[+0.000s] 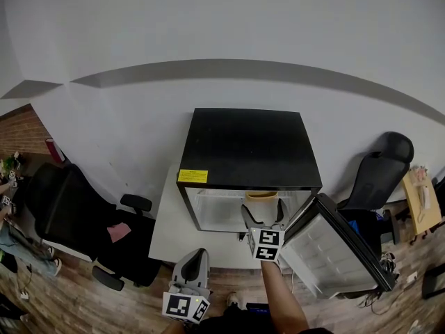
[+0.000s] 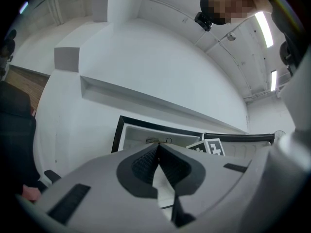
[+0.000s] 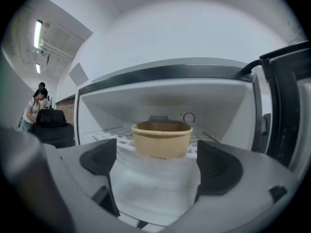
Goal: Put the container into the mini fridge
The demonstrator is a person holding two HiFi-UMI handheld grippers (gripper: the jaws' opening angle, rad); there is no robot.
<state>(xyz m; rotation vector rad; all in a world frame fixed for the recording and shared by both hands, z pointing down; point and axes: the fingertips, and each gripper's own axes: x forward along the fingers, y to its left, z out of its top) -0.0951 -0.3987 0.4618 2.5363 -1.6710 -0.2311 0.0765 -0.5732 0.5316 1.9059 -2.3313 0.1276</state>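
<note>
A tan paper container (image 3: 162,139) stands upright on the wire shelf inside the open black mini fridge (image 1: 243,148). It also shows as a tan rim in the fridge opening (image 1: 262,195). My right gripper (image 3: 155,161) is open just in front of the container, jaws apart and not touching it; in the head view the right gripper (image 1: 263,218) sits at the fridge mouth. My left gripper (image 2: 158,149) is shut and empty, held low and back from the fridge (image 1: 197,259).
The fridge door (image 1: 337,252) hangs open to the right. The fridge stands on a white low table (image 1: 167,228). Black office chairs stand at left (image 1: 76,221) and right (image 1: 379,169). A person stands far left (image 3: 34,108). A white wall is behind.
</note>
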